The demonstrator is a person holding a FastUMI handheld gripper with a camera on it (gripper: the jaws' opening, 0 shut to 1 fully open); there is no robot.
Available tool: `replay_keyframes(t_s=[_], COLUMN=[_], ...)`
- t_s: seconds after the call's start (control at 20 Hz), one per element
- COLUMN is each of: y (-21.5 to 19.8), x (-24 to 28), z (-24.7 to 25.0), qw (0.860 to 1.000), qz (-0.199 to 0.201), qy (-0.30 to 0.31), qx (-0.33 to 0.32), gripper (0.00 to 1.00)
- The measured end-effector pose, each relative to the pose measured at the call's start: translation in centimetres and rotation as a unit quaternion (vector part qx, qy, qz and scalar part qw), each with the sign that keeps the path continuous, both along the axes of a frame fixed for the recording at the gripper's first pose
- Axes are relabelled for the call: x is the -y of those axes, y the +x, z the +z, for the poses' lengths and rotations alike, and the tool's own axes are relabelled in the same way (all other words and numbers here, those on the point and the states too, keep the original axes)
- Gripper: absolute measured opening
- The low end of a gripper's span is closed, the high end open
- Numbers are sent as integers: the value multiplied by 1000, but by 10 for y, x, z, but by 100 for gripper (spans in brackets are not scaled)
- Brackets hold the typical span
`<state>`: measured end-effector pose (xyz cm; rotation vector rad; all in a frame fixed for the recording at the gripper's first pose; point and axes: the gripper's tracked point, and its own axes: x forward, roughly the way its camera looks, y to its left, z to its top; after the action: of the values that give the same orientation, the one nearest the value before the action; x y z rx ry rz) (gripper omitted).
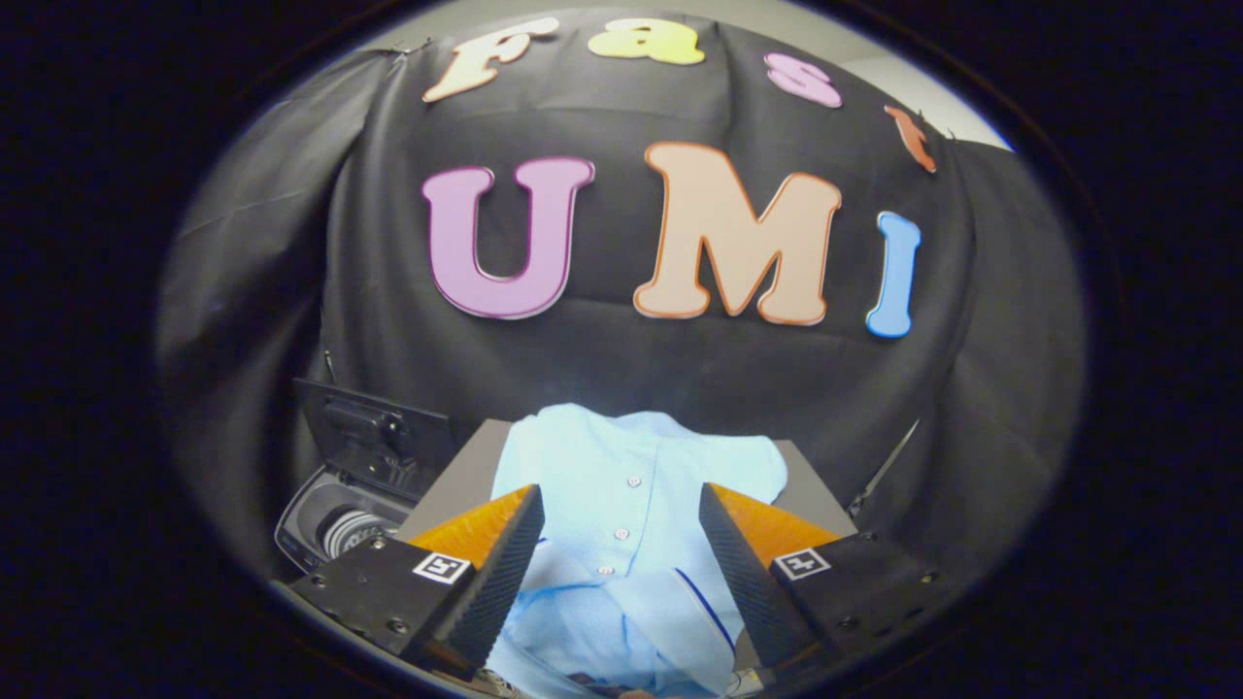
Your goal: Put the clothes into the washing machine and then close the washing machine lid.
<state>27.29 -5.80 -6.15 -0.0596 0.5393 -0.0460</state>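
A light blue buttoned shirt (631, 505) lies spread on a grey table (466, 476), with a dark blue stripe near its lower part. My gripper (621, 515) hangs just above it, open wide, the shirt's button placket showing in the gap between the two fingers. Neither finger presses on the cloth. To the left of the fingers, below the table's edge, stands a small washing machine (340, 524) with its dark lid (374, 442) raised upright and the drum opening showing.
Black cloth walls close the booth behind and on both sides of the table. The table's far right corner (811, 485) lies bare beyond the shirt.
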Motion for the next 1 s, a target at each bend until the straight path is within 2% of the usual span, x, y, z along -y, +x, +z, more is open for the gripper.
replay_keyframes(t_s=[0.15, 0.35, 0.65, 0.75, 0.85, 1.0], y=[18, 22, 20, 21, 20, 21], x=[12, 22, 15, 10, 5, 2], z=[-23, -58, -69, -70, -72, -74], qw=[999, 996, 993, 993, 992, 992], qz=[-22, -35, -15, -6, -4, 3], qy=[-6, -10, 4, 19, 46, 51], qx=[-38, -81, -114, -116, -121, -118], gripper=[98, 98, 95, 89, 76, 50])
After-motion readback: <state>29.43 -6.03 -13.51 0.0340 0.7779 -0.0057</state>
